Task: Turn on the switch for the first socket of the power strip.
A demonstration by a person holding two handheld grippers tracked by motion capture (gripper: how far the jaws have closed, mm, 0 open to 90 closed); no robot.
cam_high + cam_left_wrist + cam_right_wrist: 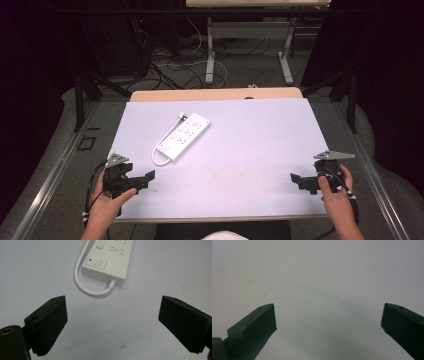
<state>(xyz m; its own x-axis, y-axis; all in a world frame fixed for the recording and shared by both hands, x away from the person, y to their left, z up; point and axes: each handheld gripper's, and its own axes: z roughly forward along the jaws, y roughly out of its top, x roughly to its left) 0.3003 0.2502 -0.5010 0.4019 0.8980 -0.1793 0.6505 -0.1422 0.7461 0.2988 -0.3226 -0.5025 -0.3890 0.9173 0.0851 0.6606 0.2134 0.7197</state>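
Note:
A white power strip lies at an angle on the pale table top, left of centre, its short cord curling at the near end. Its switch end and cord lie just ahead of my left gripper, whose jaws stand wide apart with nothing between them. In the high view the left gripper rests at the table's near left, below the strip. My right gripper sits at the near right edge; its own view has the right gripper open over bare table.
A wooden strip borders the table's far edge. Beyond it stand desk legs and loose cables on the floor. Metal rails run along both sides of the table.

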